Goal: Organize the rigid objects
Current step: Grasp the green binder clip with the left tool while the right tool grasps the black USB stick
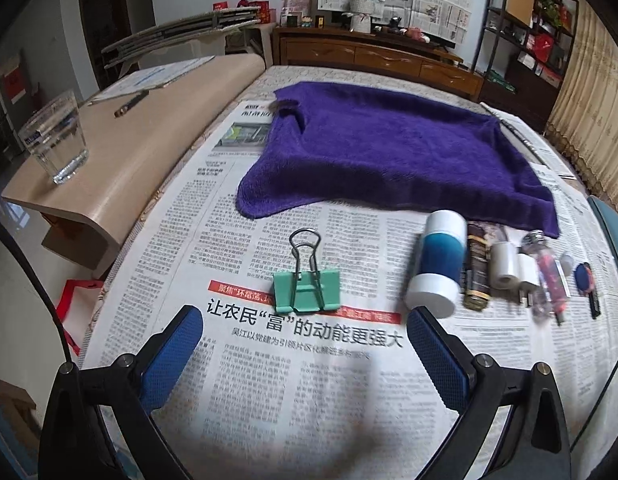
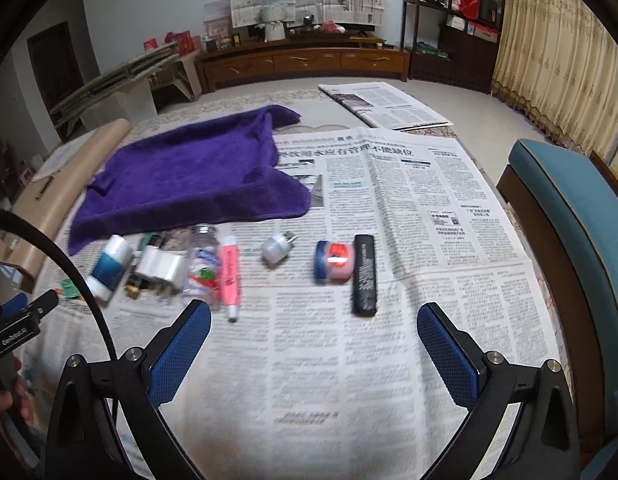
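Both claws hang released, padded blue fingers spread wide over the newspaper-covered worktop [image 1: 269, 380]. The left claw [image 1: 305, 332] faces a mint metal binder clip [image 1: 307, 286] with looped wire handles; the right claw [image 2: 313, 330] faces a flat black bar [image 2: 365, 276] beside a round pink jar [image 2: 335, 261]

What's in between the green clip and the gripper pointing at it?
Nothing but bare newspaper. In the left wrist view, the green clip lies just ahead of the open left hand-held gripper, and only printed headlines fill the gap between them.
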Available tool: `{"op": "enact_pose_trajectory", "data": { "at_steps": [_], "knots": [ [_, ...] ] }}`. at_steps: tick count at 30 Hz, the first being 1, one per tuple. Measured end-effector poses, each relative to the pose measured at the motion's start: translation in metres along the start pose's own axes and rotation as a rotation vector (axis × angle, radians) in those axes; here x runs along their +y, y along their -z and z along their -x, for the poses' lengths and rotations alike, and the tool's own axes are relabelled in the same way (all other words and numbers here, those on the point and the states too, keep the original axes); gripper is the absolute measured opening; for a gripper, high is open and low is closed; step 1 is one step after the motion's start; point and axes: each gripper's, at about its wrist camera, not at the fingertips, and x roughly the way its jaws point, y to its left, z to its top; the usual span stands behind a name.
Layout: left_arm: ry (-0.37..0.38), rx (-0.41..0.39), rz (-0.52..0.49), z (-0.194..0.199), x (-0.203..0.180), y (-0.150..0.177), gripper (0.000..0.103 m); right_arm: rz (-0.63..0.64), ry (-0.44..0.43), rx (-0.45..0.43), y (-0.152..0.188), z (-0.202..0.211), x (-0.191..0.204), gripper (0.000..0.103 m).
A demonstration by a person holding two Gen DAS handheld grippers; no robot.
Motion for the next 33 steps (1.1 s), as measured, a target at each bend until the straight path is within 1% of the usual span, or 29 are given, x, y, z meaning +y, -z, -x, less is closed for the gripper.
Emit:
{"op": "enact_pose_trajectory", "data": {
  "at_steps": [3,5,8,9,12,13,16,18,20,22,23,24,25,26,27,31,32,33],
  "knots": [
    [-0.016,0.006,0.011,-0.014,0.003,0.000,0.097,-0.003,0.023,0.006,-0.004,-0.020,-0.009,0.101],
    [-0.018,0.003,0.022,-0.019,0.005,0.000,0.097,-0.011,0.025,0.011,-0.005,-0.033,-0.014,0.099],
    [-0.020,-0.001,0.018,-0.025,0.005,-0.002,0.097,-0.012,0.040,0.020,-0.003,-0.051,-0.022,0.091],
    [-0.019,-0.002,0.016,-0.026,0.005,-0.001,0.095,-0.010,0.041,0.023,-0.002,-0.055,-0.024,0.087],
    [-0.026,-0.011,0.011,-0.028,0.005,-0.001,0.092,-0.007,0.026,0.039,0.003,-0.068,-0.031,0.083],
    [-0.029,-0.011,0.008,-0.029,0.004,-0.001,0.092,-0.008,0.020,0.042,0.005,-0.072,-0.033,0.080],
    [-0.016,-0.005,0.004,-0.031,0.003,0.000,0.085,0.011,0.005,0.060,0.009,-0.082,-0.033,0.070],
    [-0.011,-0.009,0.005,-0.033,0.002,0.000,0.081,0.038,0.007,0.035,0.011,-0.083,-0.031,0.070],
    [-0.022,-0.013,-0.005,-0.034,0.001,0.000,0.080,0.054,0.005,0.020,0.010,-0.084,-0.030,0.069],
    [-0.023,-0.025,-0.004,-0.034,0.000,0.001,0.077,0.054,-0.015,0.003,0.008,-0.085,-0.031,0.065],
    [-0.019,-0.029,-0.001,-0.033,0.001,0.001,0.074,0.057,-0.015,-0.002,0.007,-0.086,-0.030,0.064],
    [-0.015,-0.035,-0.001,-0.033,0.000,0.001,0.070,0.062,-0.020,-0.007,0.006,-0.086,-0.030,0.060],
    [-0.017,-0.041,0.000,-0.032,0.001,0.002,0.069,0.063,-0.023,-0.012,0.005,-0.086,-0.030,0.052],
    [-0.017,-0.042,0.003,-0.032,0.001,0.002,0.067,0.065,-0.023,-0.014,0.004,-0.087,-0.030,0.046],
    [-0.016,-0.043,0.005,-0.032,0.002,0.001,0.067,0.072,-0.026,-0.015,0.003,-0.086,-0.030,0.037],
    [-0.017,-0.043,0.010,-0.032,0.004,0.001,0.063,0.070,-0.033,-0.013,0.000,-0.088,-0.030,0.035],
    [-0.019,-0.042,0.008,-0.032,0.004,0.001,0.062,0.064,-0.031,-0.010,0.000,-0.088,-0.032,0.033],
    [-0.020,-0.044,0.007,-0.033,0.003,0.001,0.061,0.055,-0.028,-0.008,-0.001,-0.088,-0.033,0.028]
  ]
}}
